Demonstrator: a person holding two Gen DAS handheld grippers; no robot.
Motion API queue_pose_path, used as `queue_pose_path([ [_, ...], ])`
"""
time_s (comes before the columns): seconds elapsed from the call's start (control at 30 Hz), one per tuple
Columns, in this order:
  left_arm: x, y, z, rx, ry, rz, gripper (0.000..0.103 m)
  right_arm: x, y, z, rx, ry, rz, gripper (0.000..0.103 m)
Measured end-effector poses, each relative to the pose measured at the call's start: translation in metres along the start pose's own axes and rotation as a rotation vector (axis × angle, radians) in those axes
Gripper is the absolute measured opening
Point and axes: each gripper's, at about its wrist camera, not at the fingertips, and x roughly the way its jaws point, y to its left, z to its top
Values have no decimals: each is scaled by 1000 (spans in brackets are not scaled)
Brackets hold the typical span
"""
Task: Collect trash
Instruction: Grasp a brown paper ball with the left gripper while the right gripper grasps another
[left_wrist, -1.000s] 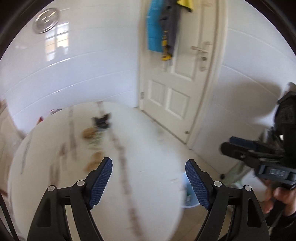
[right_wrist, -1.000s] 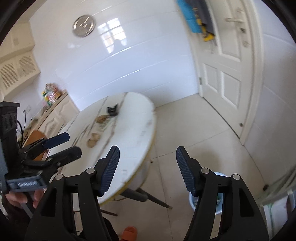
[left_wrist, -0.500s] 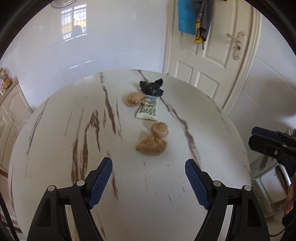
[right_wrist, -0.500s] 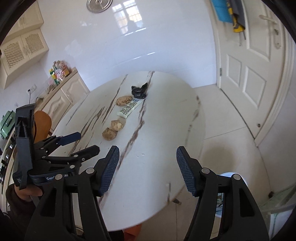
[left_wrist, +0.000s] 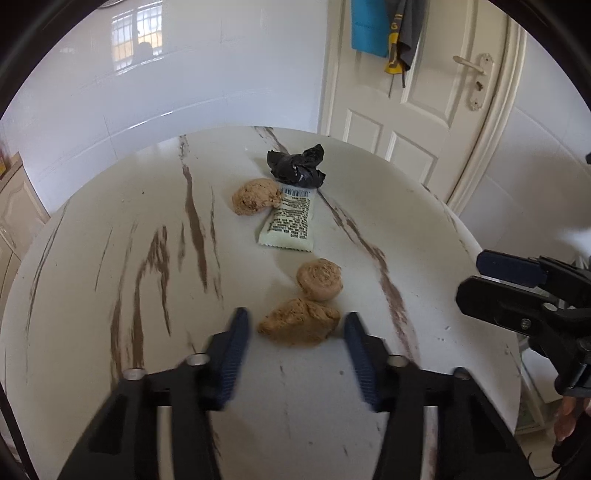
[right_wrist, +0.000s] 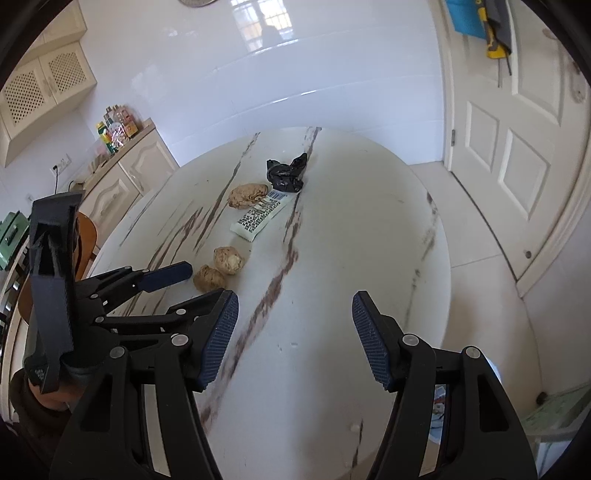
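Here the left gripper (left_wrist: 297, 334) sits low over the table (left_wrist: 92, 332), its jaws having just been closing; the nearest brown paper wad (left_wrist: 299, 326) lies between the blue pads (left_wrist: 232, 362), with a sliver of tabletop showing on each side, so the pads do not yet press it. The right gripper (right_wrist: 295, 332) hangs over the near part of the table with its jaws parted about halfway and nothing between them; only bare marble shows in the gap.

Around that wad the room is tight on one side only: a second, rounder brown wad (left_wrist: 319, 278) lies just behind it, touching or nearly so. To the left of the pair the marble with its brown streaks is free as far as the rim. In the right wrist view the table's right edge (right_wrist: 441, 258) curves away, and tiled floor (right_wrist: 480, 240) lies open between it and the white door (right_wrist: 517, 147).

Farther on lies a pale printed wrapper (left_wrist: 291, 223), flat, its far end touching a third brown wad (left_wrist: 255, 195) to its left and a crumpled black bag (left_wrist: 297, 168) beyond it.

Counted: three brown wads, one wrapper, one black bag, all in a loose line down the middle of the table. A cream cabinet (right_wrist: 122, 177) stands by the far left wall.
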Motion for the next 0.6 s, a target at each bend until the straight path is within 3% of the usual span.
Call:
queue_pose_path([
  [0.17, -7, 13, -6, -13, 0, -23, 40, 15, 13, 7, -23, 19, -5, 63],
  [0.5, -29, 58, -26, -61, -11, 24, 40, 65, 69, 20, -162, 76, -50, 64],
  [0.6, -33, 64, -29, -68, -11, 25, 40, 74, 80, 21, -191, 86, -82, 58],
])
